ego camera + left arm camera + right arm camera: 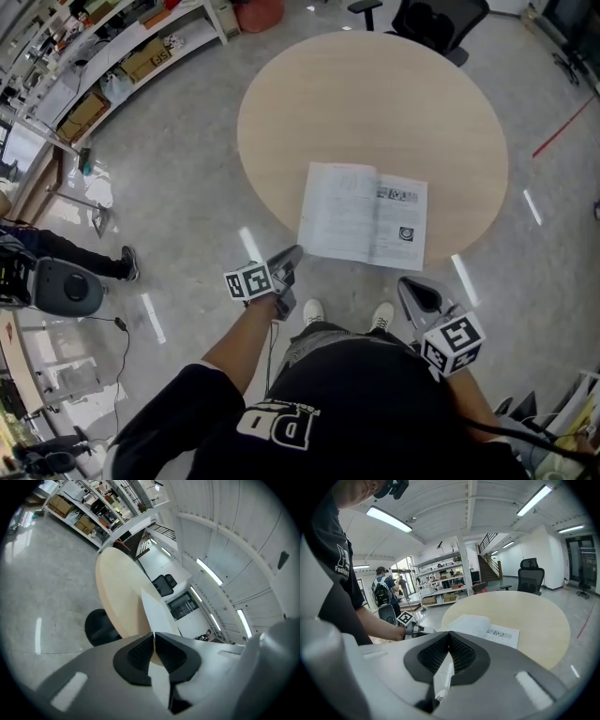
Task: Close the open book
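An open book with white printed pages lies flat near the front edge of the round wooden table. My left gripper reaches in from the front left, rolled on its side. Its jaws are closed on the book's near left corner. In the left gripper view the book runs straight into the narrow slit between the pads of that gripper. My right gripper hangs short of the table's front edge, shut and empty. The right gripper view shows the book ahead, beyond its closed jaws.
A black office chair stands behind the table. Shelves with boxes line the far left wall. The table's dark pedestal base sits on the glossy floor. A person with a backpack stands far off.
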{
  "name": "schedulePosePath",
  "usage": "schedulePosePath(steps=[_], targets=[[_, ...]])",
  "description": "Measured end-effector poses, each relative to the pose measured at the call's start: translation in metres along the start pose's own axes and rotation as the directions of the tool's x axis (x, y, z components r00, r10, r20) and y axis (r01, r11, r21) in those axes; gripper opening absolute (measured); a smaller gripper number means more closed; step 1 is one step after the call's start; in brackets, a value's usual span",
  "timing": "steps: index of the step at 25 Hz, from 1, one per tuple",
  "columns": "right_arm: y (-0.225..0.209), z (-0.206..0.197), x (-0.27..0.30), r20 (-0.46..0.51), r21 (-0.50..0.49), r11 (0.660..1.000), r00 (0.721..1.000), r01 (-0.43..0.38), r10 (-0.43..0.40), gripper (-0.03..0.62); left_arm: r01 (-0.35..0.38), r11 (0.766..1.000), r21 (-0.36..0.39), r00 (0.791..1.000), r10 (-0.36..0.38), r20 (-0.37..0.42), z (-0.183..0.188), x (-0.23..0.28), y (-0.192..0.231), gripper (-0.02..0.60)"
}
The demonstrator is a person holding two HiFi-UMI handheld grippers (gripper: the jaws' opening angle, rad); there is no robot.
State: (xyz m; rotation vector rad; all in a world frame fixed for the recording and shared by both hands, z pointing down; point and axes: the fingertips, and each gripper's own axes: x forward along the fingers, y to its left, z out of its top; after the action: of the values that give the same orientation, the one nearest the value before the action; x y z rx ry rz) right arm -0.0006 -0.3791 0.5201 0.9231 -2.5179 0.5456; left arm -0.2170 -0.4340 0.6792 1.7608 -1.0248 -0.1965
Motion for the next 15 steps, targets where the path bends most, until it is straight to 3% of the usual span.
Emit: schedulePosePath(steps=[5, 15], targets=[[-0.001, 0.008, -0.003, 0.036, 0.002, 1.0, 0.999, -0.005, 0.005, 0.008, 0.103, 0.987, 0.123, 0.995, -0.1, -0.029, 0.01, -0.006, -0.055, 0.009], [-0.01, 0.015, -0.02, 0.1, 0.016, 1.0, 0.995, -0.003, 0.001, 0.008, 0.18, 0.939, 0.295, 0.982, -0.155, -0.107, -0.007, 0.011, -0.127, 0.009]])
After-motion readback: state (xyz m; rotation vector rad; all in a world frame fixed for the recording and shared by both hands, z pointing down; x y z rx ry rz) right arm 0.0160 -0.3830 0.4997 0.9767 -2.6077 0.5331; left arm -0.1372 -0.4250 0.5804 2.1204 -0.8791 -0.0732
